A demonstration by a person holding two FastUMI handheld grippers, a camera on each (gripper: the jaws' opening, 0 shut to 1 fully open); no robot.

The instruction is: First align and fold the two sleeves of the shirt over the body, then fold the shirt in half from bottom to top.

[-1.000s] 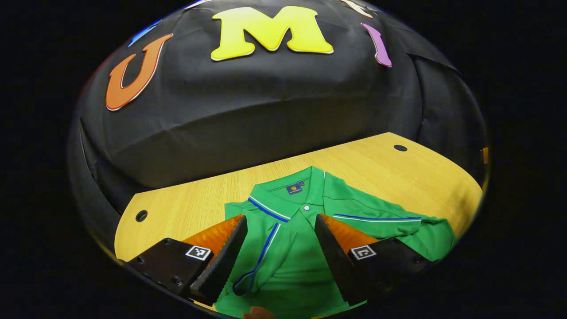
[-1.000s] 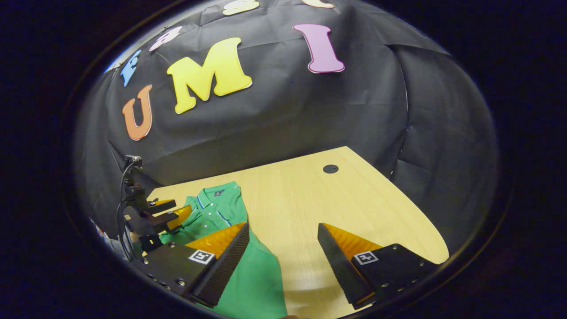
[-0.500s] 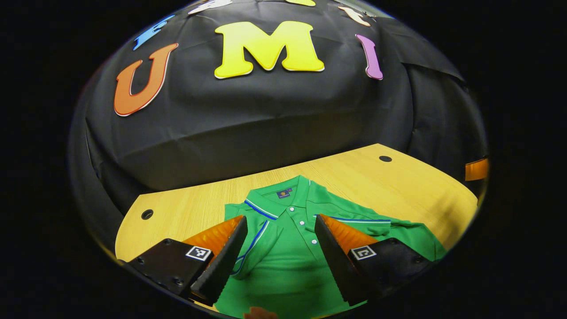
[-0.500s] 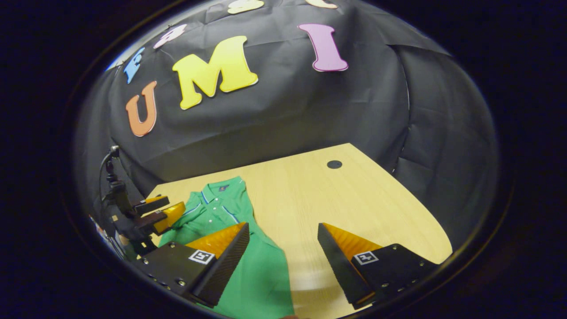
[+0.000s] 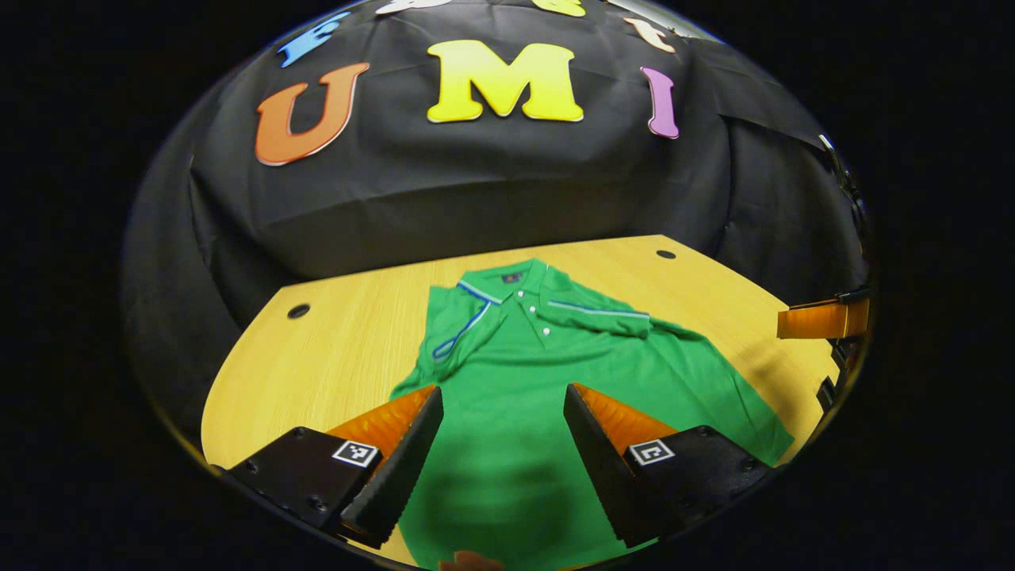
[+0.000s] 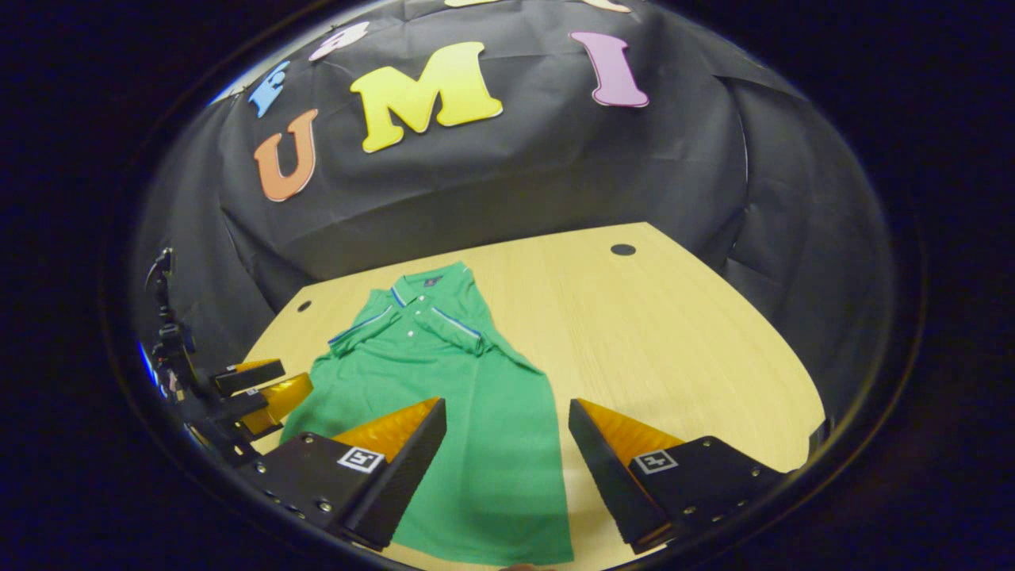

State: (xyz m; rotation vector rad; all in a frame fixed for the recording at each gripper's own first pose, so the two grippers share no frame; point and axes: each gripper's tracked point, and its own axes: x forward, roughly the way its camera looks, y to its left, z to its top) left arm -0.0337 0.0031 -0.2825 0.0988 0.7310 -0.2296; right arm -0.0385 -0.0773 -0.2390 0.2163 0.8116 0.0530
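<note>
Green shirt (image 5: 555, 373) beneath left claw (image 5: 496, 468) — fingers apart

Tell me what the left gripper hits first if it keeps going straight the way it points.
Most likely the green shirt: the left gripper is open, with the shirt's body lying between and ahead of its fingers. Depth is unclear, so the exact spot on the cloth is uncertain.

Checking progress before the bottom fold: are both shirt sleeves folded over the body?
Yes: both sleeves lie folded across the shirt chest; its body is spread flat.
</note>
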